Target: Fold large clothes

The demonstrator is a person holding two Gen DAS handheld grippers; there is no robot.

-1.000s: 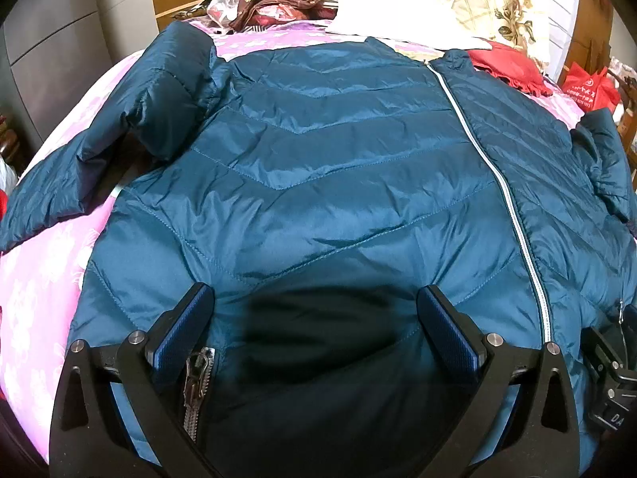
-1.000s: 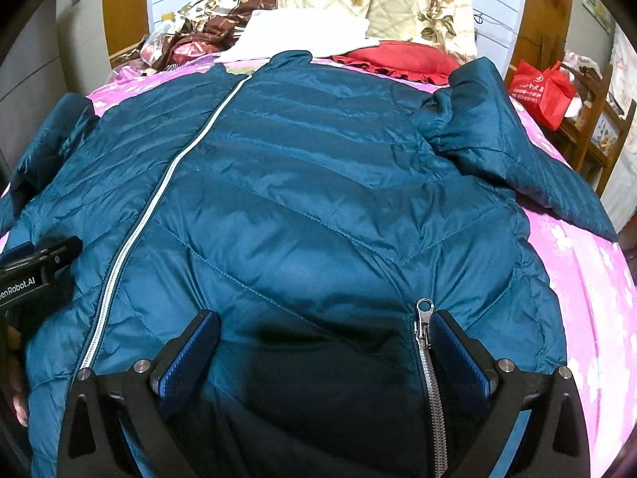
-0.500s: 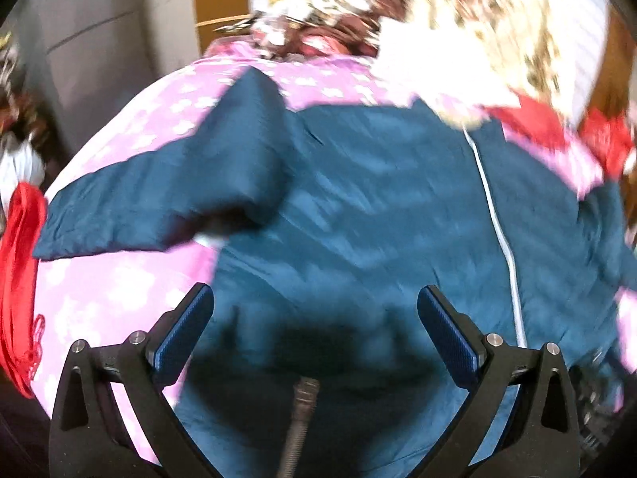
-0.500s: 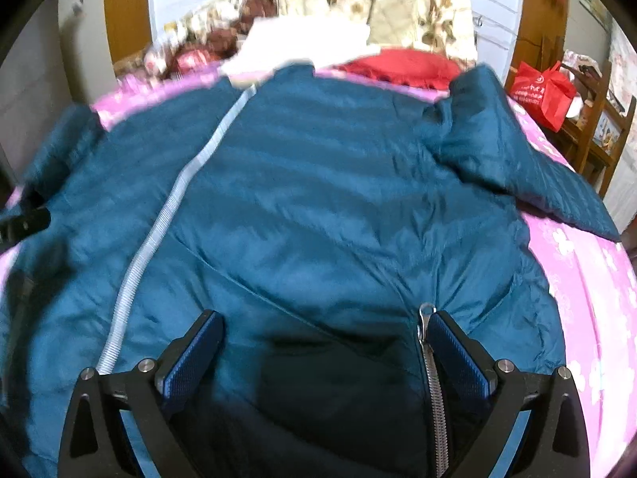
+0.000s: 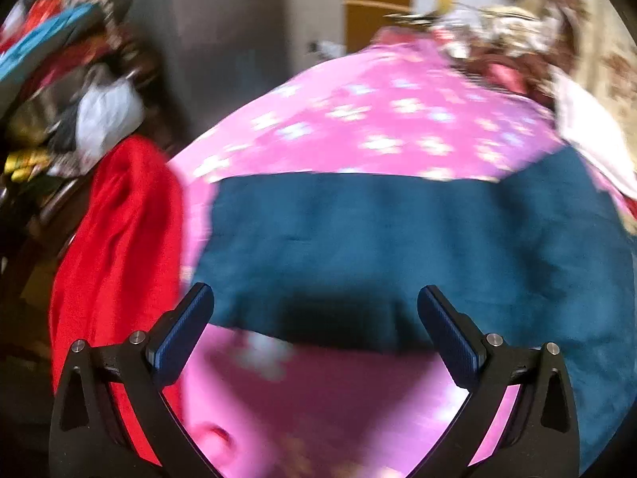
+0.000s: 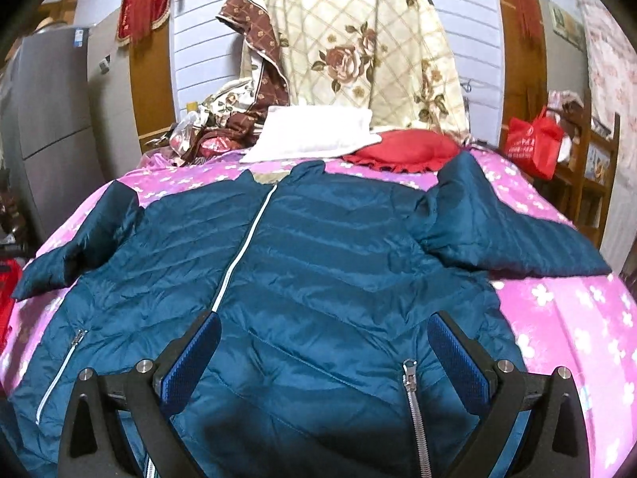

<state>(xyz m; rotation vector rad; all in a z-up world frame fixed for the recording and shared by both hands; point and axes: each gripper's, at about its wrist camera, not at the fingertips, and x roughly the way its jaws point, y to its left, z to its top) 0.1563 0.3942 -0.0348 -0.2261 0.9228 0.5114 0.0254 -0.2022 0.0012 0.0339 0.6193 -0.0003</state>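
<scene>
In the left wrist view, which is smeared by blur, a red cloth (image 5: pixel 119 239) hangs at the far left edge of the bed (image 5: pixel 378 119), beside a dim clutter of things too blurred to name. Next to it the left gripper (image 5: pixel 314 318) hovers with its fingers (image 5: pixel 181 334) spread wide and nothing between them, poised over the pink flowered sheet just at the cuff end of the jacket's left sleeve (image 5: pixel 358 239), which lies as a flat teal band stretched out across the sheet toward the right. In the right wrist view a grey cabinet (image 6: pixel 51 95) stands at the far left, and the teal quilted jacket (image 6: pixel 318 263) lies face up and spread flat across the middle of the bed (image 6: pixel 577 318), its collar toward the headboard, its hem toward the camera, and its white centre zipper (image 6: pixel 243 247) closed. The left sleeve (image 6: pixel 75 255) angles out over the sheet on that side. The right gripper (image 6: pixel 324 350) hangs low over the lower front panel with its fingers (image 6: pixel 191 358) wide apart and gripping nothing; a silver pocket zipper (image 6: pixel 412 406) lies just inside the right-hand finger. Behind the collar rest a white folded cloth (image 6: pixel 314 135) and a red cushion (image 6: pixel 402 151), with a floral quilt (image 6: pixel 358 40) draped up the wall. The right sleeve (image 6: pixel 509 235) lies bent outward across the sheet, and a red bag (image 6: pixel 531 145) sits on furniture at the far right.
</scene>
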